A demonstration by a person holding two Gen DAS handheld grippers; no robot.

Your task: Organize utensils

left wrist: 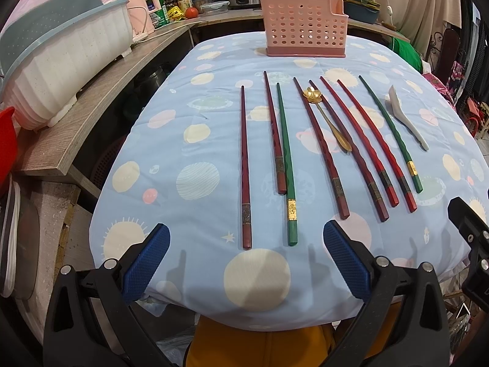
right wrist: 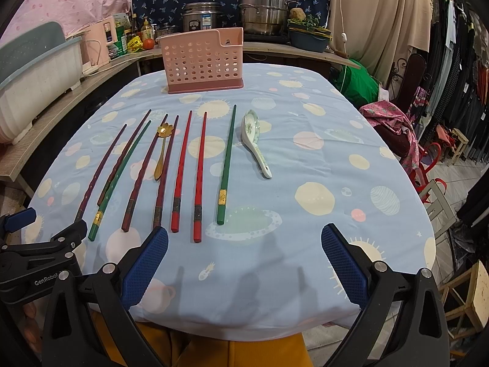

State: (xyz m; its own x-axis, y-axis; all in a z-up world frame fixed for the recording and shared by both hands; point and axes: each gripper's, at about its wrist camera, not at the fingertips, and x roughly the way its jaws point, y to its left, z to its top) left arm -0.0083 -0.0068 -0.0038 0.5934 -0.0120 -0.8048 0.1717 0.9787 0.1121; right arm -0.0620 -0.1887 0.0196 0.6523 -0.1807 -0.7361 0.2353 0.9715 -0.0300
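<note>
Several chopsticks lie side by side on the blue tablecloth (left wrist: pixel 214 122): dark red ones (left wrist: pixel 245 165), green ones (left wrist: pixel 285 159) and bright red ones (right wrist: pixel 200 174). A gold flower spoon (left wrist: pixel 327 119) lies across a dark chopstick; it also shows in the right wrist view (right wrist: pixel 162 150). A white ceramic spoon (right wrist: pixel 255 140) lies at the right end of the row. A pink perforated utensil holder (left wrist: pixel 304 26) stands at the table's far side. My left gripper (left wrist: pixel 246 244) is open and empty at the near edge, over the leftmost chopsticks' ends. My right gripper (right wrist: pixel 244 246) is open and empty near the bright red chopsticks.
A wooden counter (left wrist: pixel 101 91) runs along the left with a white dish rack (left wrist: pixel 61 61). Pots (right wrist: pixel 264 9) and bottles (right wrist: pixel 146 30) stand behind the table. A chair with pink cloth (right wrist: pixel 394 122) and hanging clothes (right wrist: pixel 458 61) are on the right.
</note>
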